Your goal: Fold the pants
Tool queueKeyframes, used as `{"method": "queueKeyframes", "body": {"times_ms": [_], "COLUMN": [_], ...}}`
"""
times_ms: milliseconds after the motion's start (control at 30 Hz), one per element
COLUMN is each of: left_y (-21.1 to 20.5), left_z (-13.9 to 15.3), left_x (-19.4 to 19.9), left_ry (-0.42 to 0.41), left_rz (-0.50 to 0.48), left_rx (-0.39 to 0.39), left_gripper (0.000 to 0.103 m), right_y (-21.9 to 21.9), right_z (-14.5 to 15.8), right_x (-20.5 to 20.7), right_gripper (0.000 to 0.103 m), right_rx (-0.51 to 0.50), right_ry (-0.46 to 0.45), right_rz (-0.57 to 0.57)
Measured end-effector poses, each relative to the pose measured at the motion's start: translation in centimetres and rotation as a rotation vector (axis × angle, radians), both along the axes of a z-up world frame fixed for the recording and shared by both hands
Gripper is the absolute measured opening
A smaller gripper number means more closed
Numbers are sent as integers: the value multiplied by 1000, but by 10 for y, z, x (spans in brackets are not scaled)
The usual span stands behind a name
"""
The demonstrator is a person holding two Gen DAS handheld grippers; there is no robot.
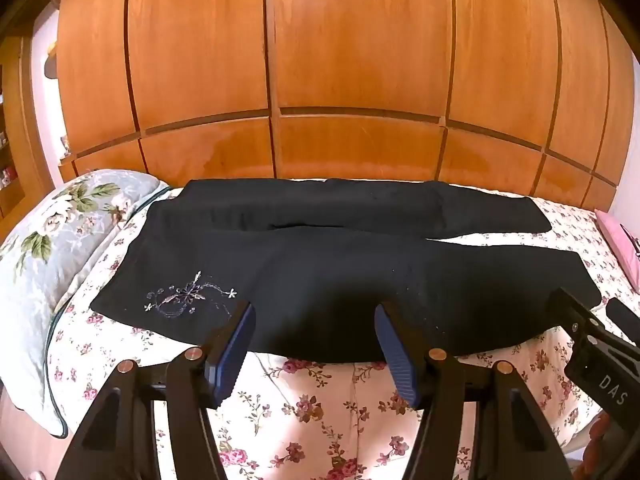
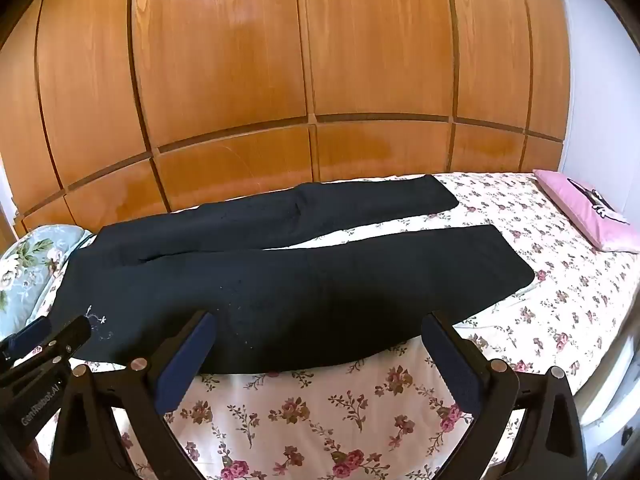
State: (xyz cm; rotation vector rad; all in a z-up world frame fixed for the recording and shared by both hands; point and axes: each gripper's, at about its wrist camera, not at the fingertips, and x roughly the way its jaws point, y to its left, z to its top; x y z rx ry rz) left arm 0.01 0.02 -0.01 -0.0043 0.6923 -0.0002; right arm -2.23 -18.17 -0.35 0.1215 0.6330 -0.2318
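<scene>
Pants (image 1: 320,280) lie flat and unfolded on the bed (image 1: 320,400), black, long axis running left to right across both views, waist toward the left by the floral pillow (image 1: 60,240), leg hems toward the right. Nearest the cameras: left gripper (image 1: 316,344) with jaws spread wide, nothing between them, poised just short of the near edge of the cloth, roughly at the thigh of the near leg, beside the embroidery (image 1: 188,296). Right gripper (image 2: 320,356) likewise spread and empty, facing the near leg further toward the hem; cloth edge lies just ahead of its tips. Neither touches fabric as far as can be seen. Beyond the near leg, a narrow wedge of sheet opens toward the hems, then the far leg (image 2: 320,208), close to the wardrobe (image 2: 320,60). Pink cushion (image 2: 592,212) sits well right of the hems. Judgement: first fold not begun; likely move is to pinch the near edge with both grippers and carry it away onto the far leg. Left covers the waist end, right the hem end. Risk: uneven lift skews the fold.
</scene>
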Motion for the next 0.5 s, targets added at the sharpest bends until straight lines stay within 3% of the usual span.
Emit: {"method": "queueKeyframes", "body": {"times_ms": [500], "left_y": [-1], "left_z": [-5], "left_x": [-1], "left_ry": [13], "left_rz": [-3], "left_rx": [-2], "left_gripper": [63], "right_y": [1], "right_z": [6], "right_x": [0], "right_gripper": [103], "right_rx": [2], "right_ry": [2], "right_rz": [-2]}}
